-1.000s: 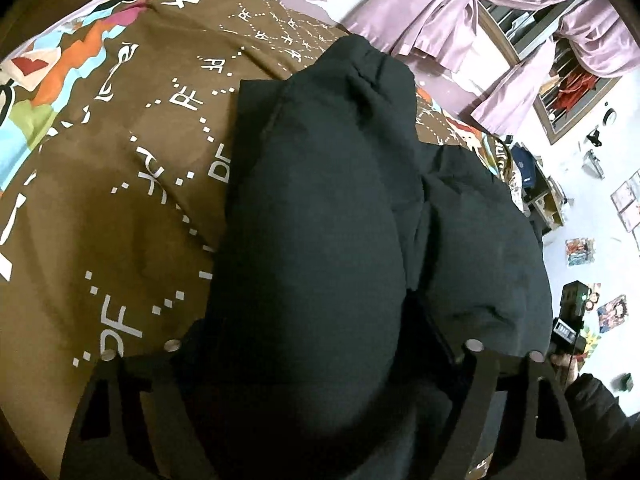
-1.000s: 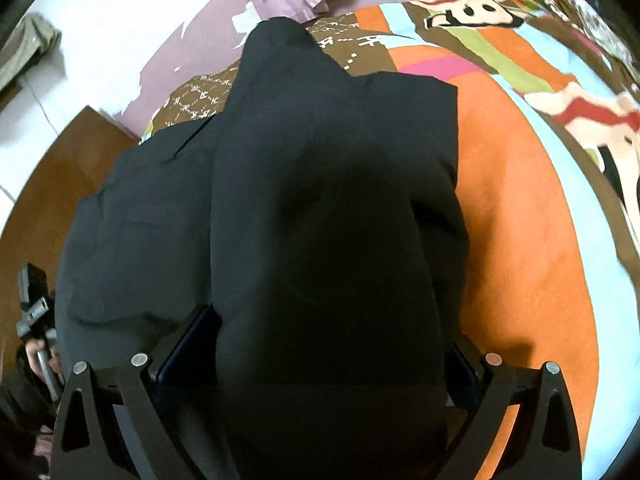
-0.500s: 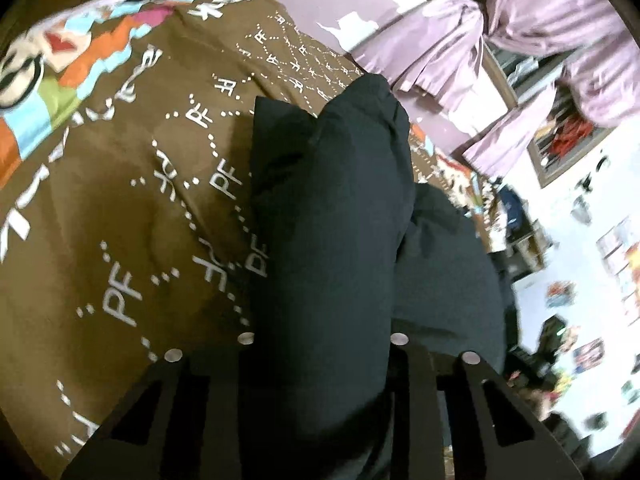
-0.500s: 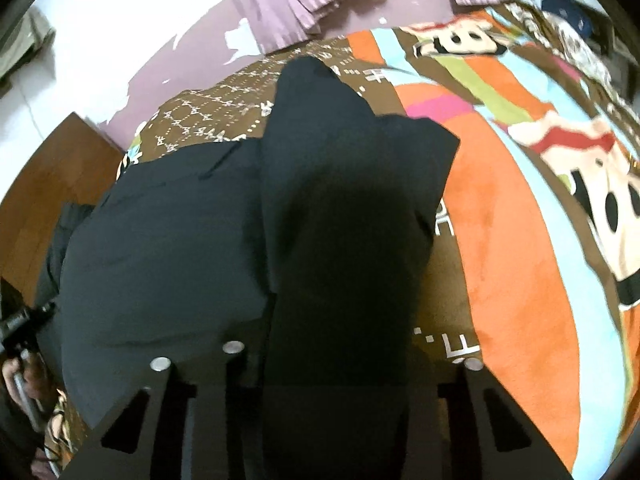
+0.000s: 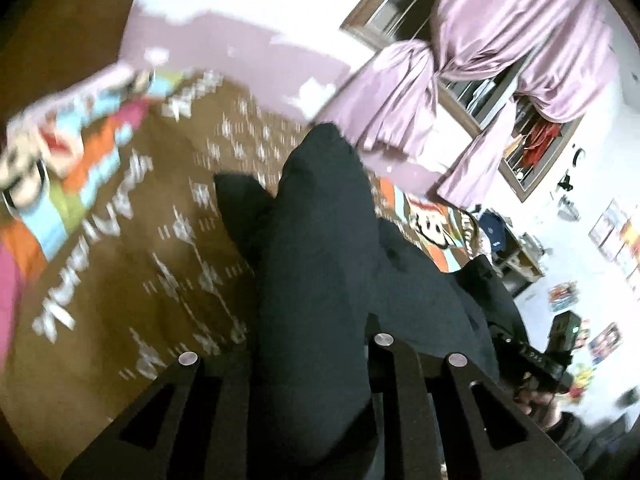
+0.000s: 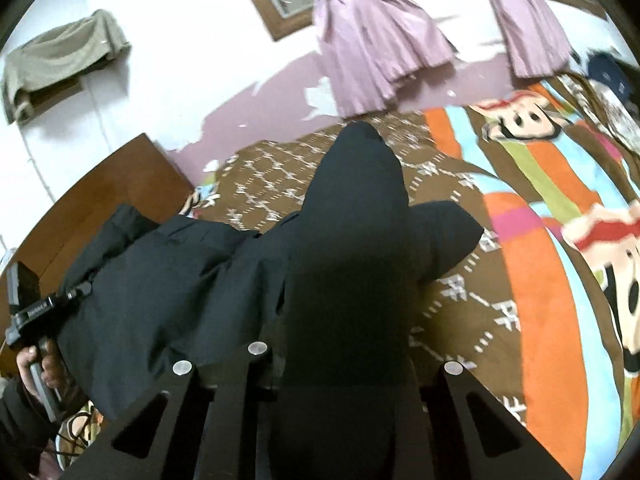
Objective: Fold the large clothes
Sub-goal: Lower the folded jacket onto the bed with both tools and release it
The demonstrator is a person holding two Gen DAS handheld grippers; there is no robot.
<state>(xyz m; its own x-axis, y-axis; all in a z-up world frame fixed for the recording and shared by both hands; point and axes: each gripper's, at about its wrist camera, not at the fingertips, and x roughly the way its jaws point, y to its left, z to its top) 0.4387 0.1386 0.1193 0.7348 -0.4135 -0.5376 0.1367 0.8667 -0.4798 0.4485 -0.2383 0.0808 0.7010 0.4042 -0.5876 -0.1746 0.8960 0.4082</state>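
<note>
While both claws are pinching it, the black garment (image 5: 316, 280) is hanging in a thick bunched fold above the bed, its dark matte cloth rising to a rounded peak in each wrist view. The left claw (image 5: 310, 364) is gripping a wad of that cloth between its narrowed jaws, and the right claw (image 6: 344, 364) is holding another wad of the garment (image 6: 352, 248) the same way. Between the two grips the cloth is sagging in a broad rumpled sheet, and a squared corner is jutting sideways from each bunch.

Below it the blanket (image 5: 132, 264) is covering the bed, brown with white dotted lettering near the garment and striped in orange, blue, green and pink with cartoon faces farther out. In the right wrist view the blanket (image 6: 532, 280) is spreading wide and bare to the right of the garment, giving open room on that side. To the left, the wooden bed end (image 6: 104, 204) is lying close beside the hanging cloth. Ahead, the purple and white wall is bordering the bed, with lilac curtains (image 6: 372, 48) drooping down near the blanket's far edge. The left wrist view is blurring over the blanket, so its print is hard to read there.
</note>
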